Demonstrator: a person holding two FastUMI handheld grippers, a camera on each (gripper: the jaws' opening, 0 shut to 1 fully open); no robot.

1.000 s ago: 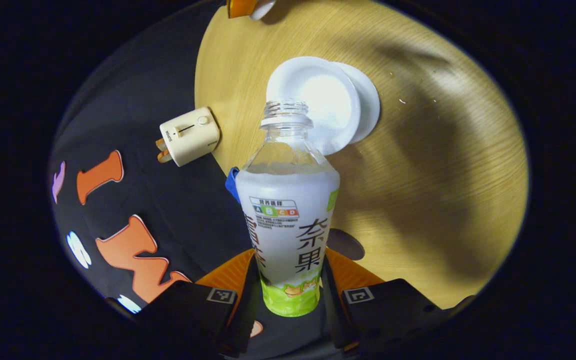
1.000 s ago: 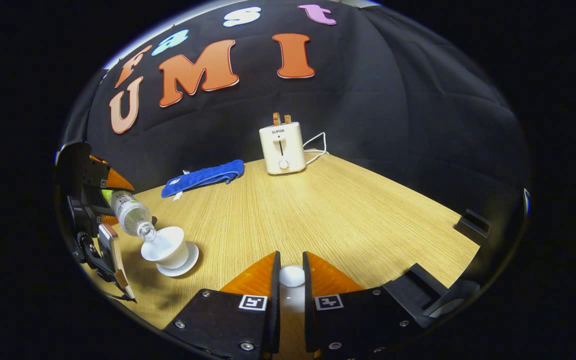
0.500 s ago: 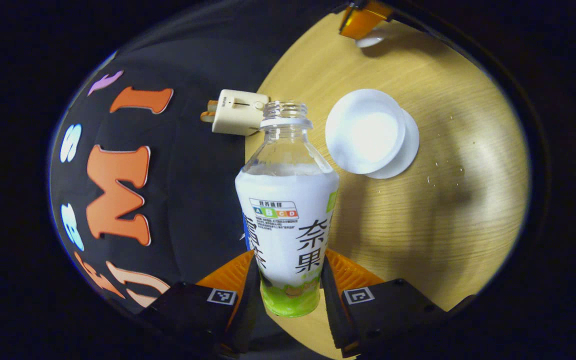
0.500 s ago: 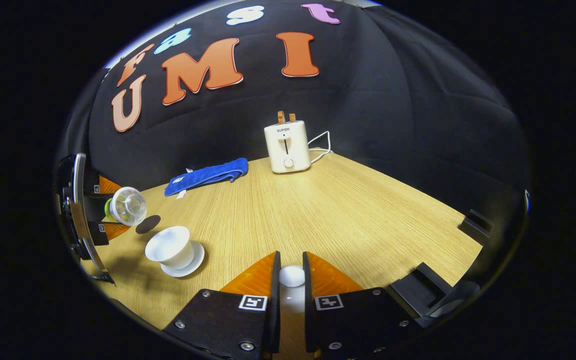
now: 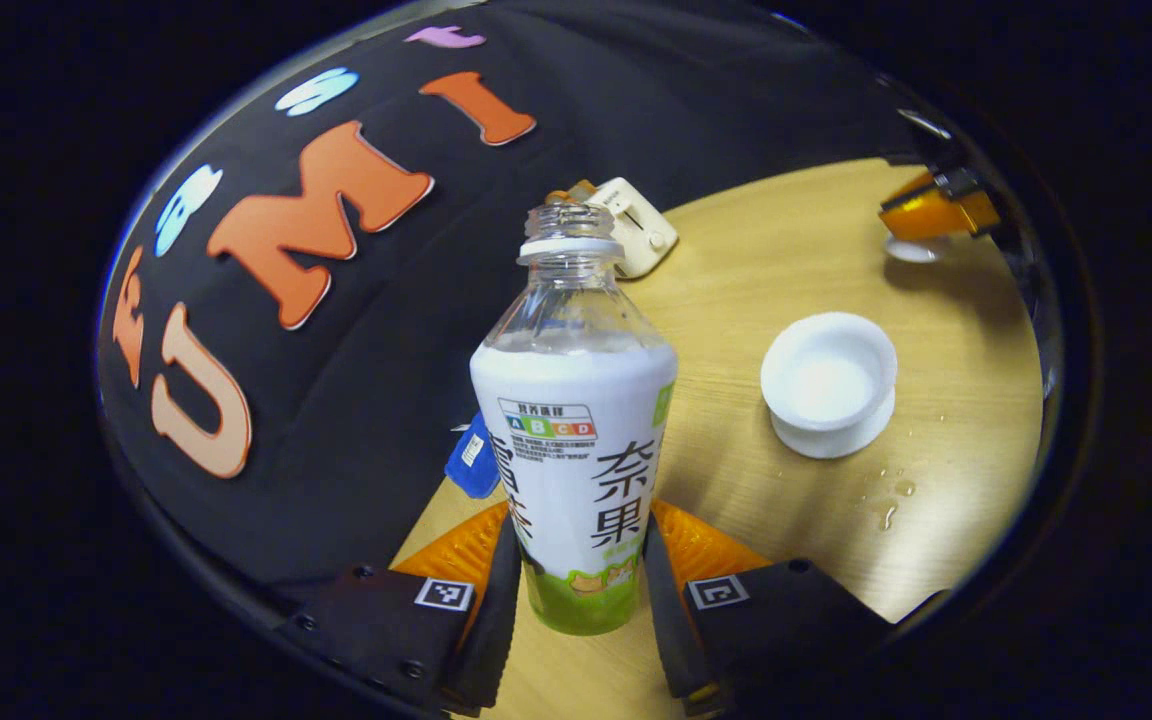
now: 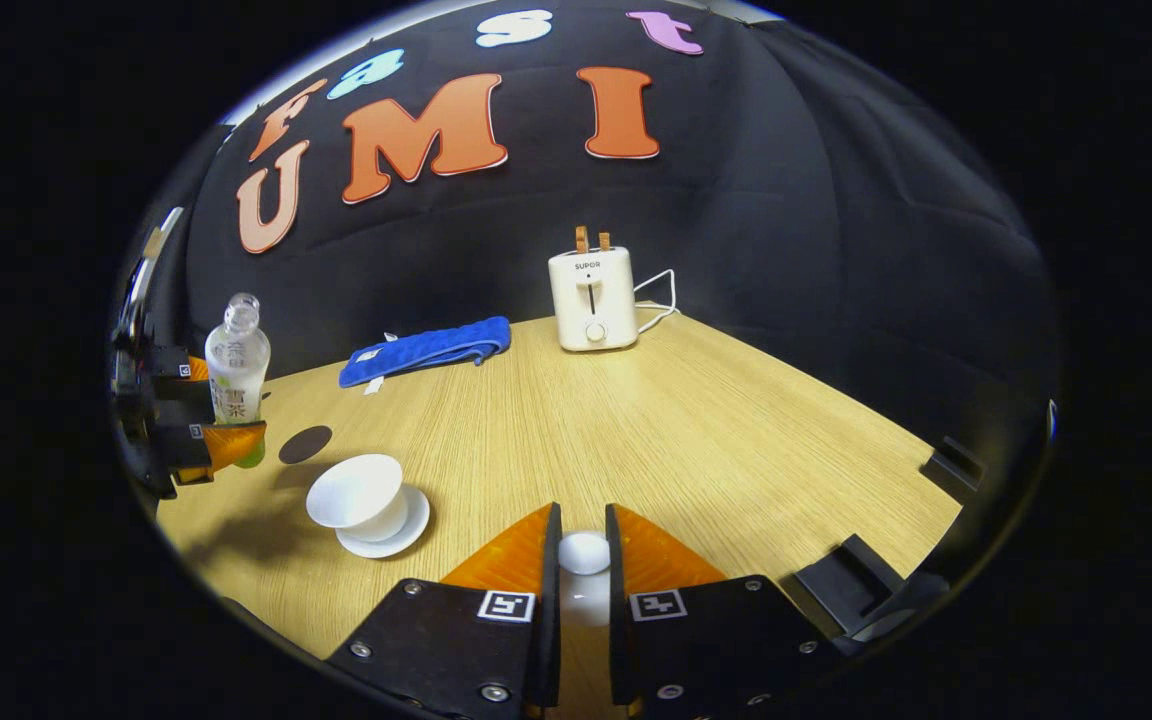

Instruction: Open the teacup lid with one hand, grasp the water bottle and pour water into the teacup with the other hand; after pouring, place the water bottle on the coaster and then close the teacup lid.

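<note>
The left gripper (image 5: 576, 590) pinches the water bottle (image 5: 576, 440) low on its body, and the bottle has swung back upright from its tilt over the teacup (image 5: 828, 380), so pouring looks done and the dark coaster (image 6: 305, 444) beside the cup is next. The right gripper (image 6: 583, 560) stays clamped on the teacup lid (image 6: 583, 552), held well apart from the cup.

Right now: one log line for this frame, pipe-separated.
phase: pour done | left gripper: holds water bottle upright | right gripper: holds teacup lid | teacup: open | coaster: bare
</note>
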